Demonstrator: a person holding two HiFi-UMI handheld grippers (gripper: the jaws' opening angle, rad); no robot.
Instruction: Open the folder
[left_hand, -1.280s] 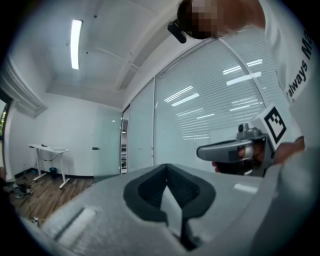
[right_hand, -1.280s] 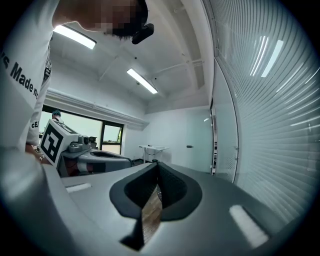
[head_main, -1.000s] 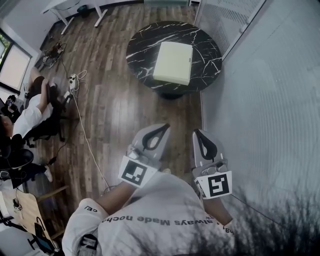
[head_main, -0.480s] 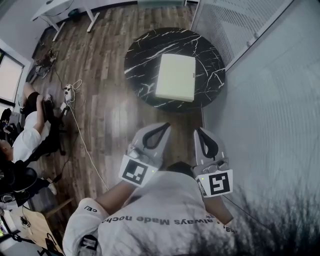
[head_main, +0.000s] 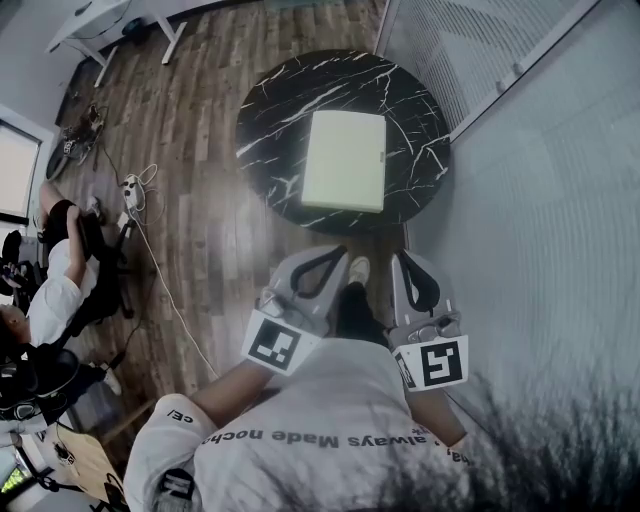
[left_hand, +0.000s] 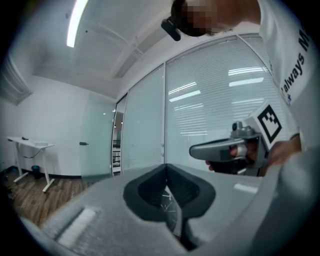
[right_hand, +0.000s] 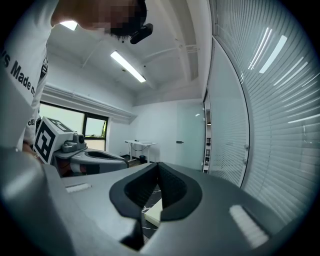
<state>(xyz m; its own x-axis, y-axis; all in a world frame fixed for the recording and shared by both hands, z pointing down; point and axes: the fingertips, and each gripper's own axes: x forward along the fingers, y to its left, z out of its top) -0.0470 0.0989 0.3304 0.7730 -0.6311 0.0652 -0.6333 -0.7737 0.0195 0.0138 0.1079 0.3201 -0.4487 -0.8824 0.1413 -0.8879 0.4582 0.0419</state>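
A pale yellow-green folder (head_main: 345, 160) lies closed on a round black marble table (head_main: 265, 110), ahead of both grippers. My left gripper (head_main: 338, 252) and right gripper (head_main: 404, 258) are held side by side, short of the table's near edge, both shut and holding nothing. In the left gripper view the shut jaws (left_hand: 166, 167) frame a sliver of the marble top (left_hand: 171, 212), and the right gripper (left_hand: 225, 150) shows beside them. In the right gripper view the shut jaws (right_hand: 158, 165) frame a corner of the folder (right_hand: 154, 212), with the left gripper (right_hand: 90, 157) at the left.
A glass wall with blinds (head_main: 500, 60) runs along the right of the table. Cables and a power strip (head_main: 132, 190) lie on the wood floor at the left. A person sits on a chair (head_main: 60, 270) at the far left, and a white desk (head_main: 100, 20) stands at the back.
Both grippers have moved forward together toward the table, so the table and folder sit closer to them. A shoe now shows between the two grippers.
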